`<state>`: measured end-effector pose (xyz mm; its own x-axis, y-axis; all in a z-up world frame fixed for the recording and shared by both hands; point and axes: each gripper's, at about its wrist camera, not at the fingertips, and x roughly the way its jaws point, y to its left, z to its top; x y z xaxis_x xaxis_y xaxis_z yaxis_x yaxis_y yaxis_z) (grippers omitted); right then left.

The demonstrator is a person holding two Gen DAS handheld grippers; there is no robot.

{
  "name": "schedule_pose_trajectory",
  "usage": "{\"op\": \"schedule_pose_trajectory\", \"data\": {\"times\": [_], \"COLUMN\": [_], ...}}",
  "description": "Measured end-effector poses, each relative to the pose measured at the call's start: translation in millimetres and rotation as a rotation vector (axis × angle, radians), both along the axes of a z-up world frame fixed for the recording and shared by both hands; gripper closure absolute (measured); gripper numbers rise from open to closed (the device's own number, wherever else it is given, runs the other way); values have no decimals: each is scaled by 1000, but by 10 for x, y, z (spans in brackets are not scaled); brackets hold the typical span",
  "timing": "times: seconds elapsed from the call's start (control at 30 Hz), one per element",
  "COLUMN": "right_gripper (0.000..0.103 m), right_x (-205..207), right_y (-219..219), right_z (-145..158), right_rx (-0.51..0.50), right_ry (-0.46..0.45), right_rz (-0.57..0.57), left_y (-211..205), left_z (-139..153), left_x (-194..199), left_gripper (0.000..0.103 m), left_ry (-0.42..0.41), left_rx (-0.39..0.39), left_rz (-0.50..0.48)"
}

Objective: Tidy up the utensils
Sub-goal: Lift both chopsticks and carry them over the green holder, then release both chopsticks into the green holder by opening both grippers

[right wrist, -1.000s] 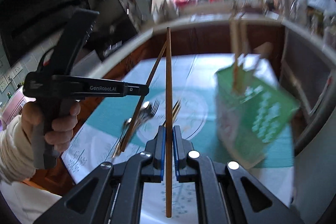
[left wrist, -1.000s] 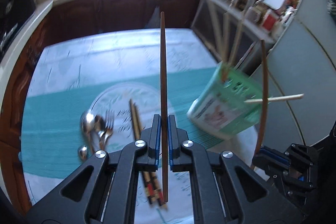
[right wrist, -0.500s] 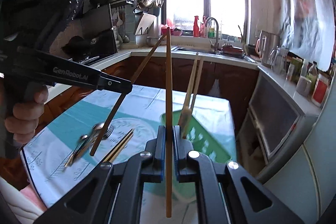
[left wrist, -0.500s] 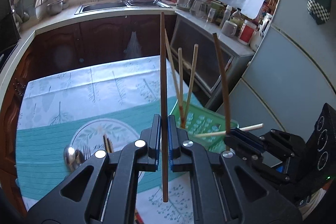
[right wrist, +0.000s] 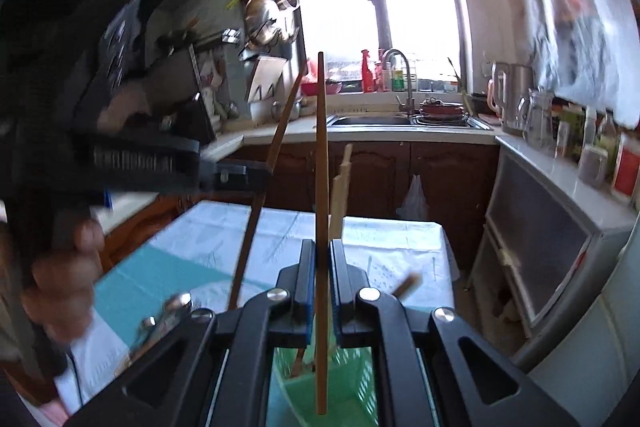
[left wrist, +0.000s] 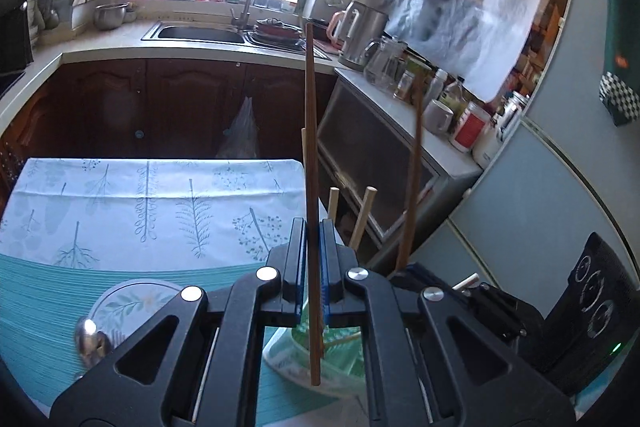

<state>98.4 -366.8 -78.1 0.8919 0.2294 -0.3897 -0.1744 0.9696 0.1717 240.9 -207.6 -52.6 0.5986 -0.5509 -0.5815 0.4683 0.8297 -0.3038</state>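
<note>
In the left wrist view, the left claw (left wrist: 313,275) pinches a dark chopstick (left wrist: 311,163) upright, its lower tip hanging just above the green holder (left wrist: 340,355) directly below. In the right wrist view, the right claw (right wrist: 321,279) likewise pinches its own chopstick (right wrist: 321,187) vertically, tip poised over the same holder (right wrist: 360,387); both need a straight descent.
</note>
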Motion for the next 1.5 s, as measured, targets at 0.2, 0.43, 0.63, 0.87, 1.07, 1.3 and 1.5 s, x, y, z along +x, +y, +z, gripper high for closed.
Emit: {"op": "schedule_pose_trajectory", "data": {"times": [0.2, 0.43, 0.63, 0.87, 1.07, 1.3, 1.5], "right_gripper": [97, 97, 97, 97, 97, 97, 96], "right_x": [139, 136, 92, 74, 96, 47, -20], "right_y": [-69, -21, 3, 98, 184, 310, 312], "right_z": [-35, -111, -85, -93, -155, -359, -475], "right_rx": [98, 137, 135, 101, 46, -31, -22], "right_ry": [-19, -43, -74, -107, -120, -87, 20], "right_rz": [-50, -85, -114, -127, -125, -82, -46], "left_y": [-51, -61, -43, 8, 33, 86, 94], "left_z": [-216, -358, -332, -339, -452, -676, -886], "left_x": [145, 194, 156, 178, 222, 223, 101], "left_gripper": [99, 99, 99, 99, 99, 99, 98], "left_ry": [6, -13, -44, -78, -99, -73, -41], "left_rx": [-50, -70, -90, -132, -155, -136, -80], "left_rz": [37, 47, 49, 76, 79, 52, -30]}}
